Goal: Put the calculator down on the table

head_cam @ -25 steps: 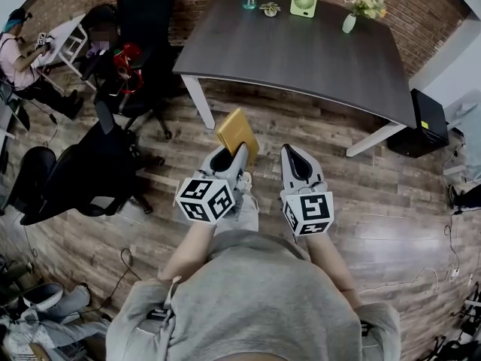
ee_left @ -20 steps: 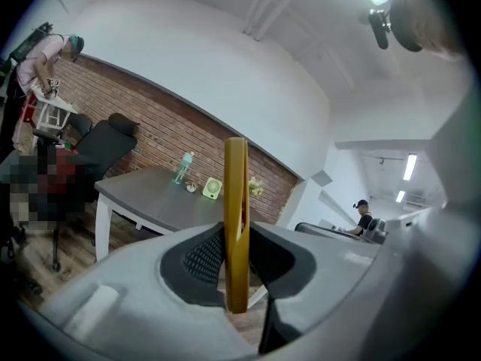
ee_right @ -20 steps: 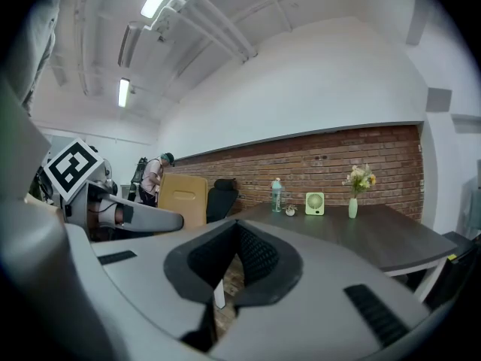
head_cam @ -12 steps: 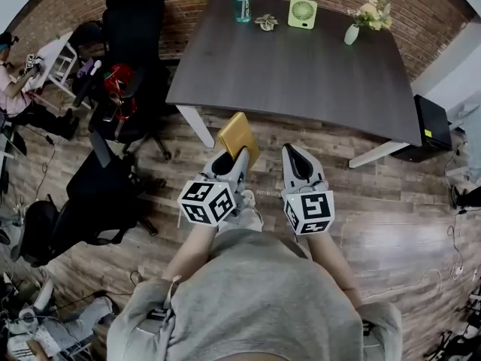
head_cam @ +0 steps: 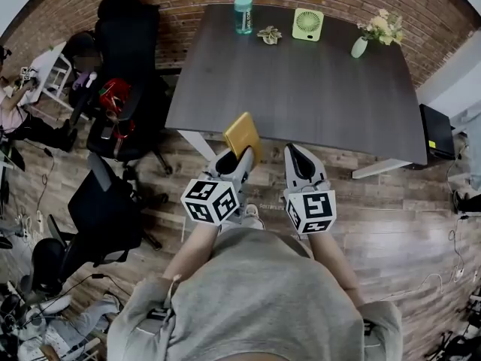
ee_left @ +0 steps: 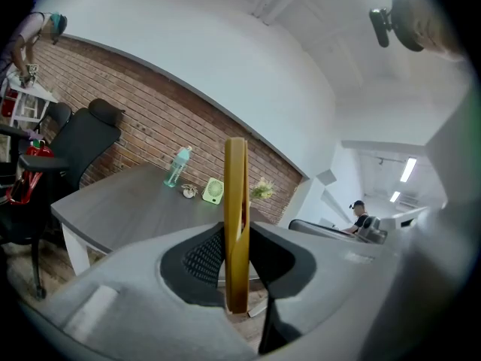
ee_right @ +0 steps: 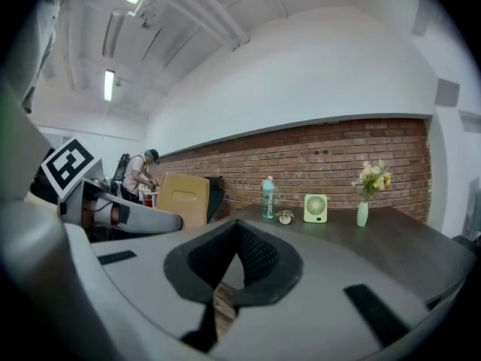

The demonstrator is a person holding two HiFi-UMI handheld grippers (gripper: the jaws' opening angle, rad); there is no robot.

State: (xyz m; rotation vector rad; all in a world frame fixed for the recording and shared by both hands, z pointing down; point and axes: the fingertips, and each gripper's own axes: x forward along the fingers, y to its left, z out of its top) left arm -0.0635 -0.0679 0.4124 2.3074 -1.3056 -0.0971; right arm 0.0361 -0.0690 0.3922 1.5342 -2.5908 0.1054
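Note:
A flat yellow calculator [head_cam: 242, 135] stands on edge between the jaws of my left gripper [head_cam: 242, 158], which is shut on it. In the left gripper view the calculator [ee_left: 235, 216] rises edge-on between the dark pads [ee_left: 203, 258]. It is over the wooden floor, just short of the near edge of the dark grey table [head_cam: 301, 81]. My right gripper [head_cam: 300, 159] is level beside it, shut and holding nothing. From the right gripper view the calculator [ee_right: 183, 198] shows at the left, with the table [ee_right: 391, 239] ahead.
At the table's far edge stand a green bottle [head_cam: 243, 0], a small plant [head_cam: 269, 34], a green fan [head_cam: 307, 24] and a vase of flowers [head_cam: 361, 45]. Black office chairs [head_cam: 120, 119] crowd the left. A black box [head_cam: 440, 130] sits right of the table.
Both grippers have travelled forward together with the calculator, and the table's near edge now lies much closer to them. The grip on the calculator is unchanged.

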